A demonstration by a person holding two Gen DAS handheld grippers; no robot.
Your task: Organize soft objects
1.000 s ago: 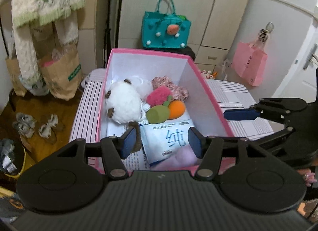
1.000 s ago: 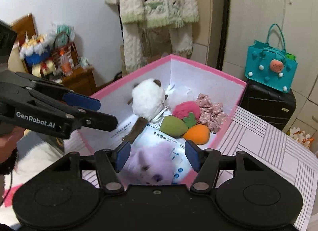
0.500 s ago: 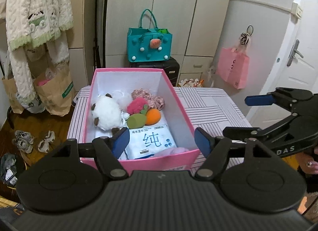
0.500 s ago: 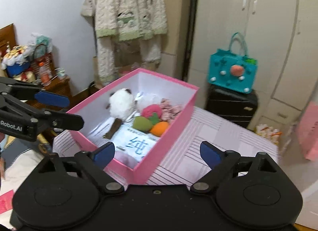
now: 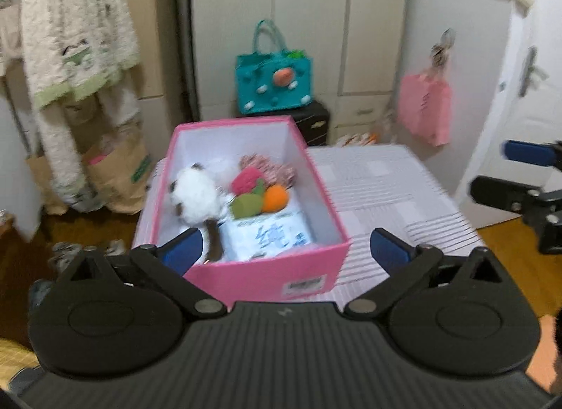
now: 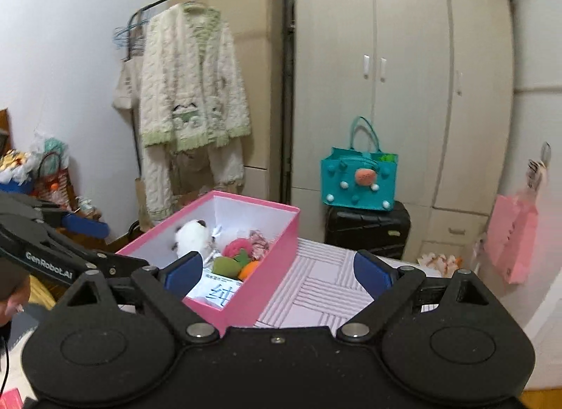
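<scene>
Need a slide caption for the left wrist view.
Left gripper opening, empty, before the pink box of plush toys.

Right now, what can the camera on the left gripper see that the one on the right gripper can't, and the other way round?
Only the left wrist view shows the white door with its handle and the paper bags on the floor.

Only the right wrist view shows the cluttered wooden shelf at the left wall and the whole cream cardigan on its hanger.

Both show the pink box with the white plush toy, green and orange plush fruit and tissue pack, the striped table cover, the teal bag and the pink bag.
</scene>
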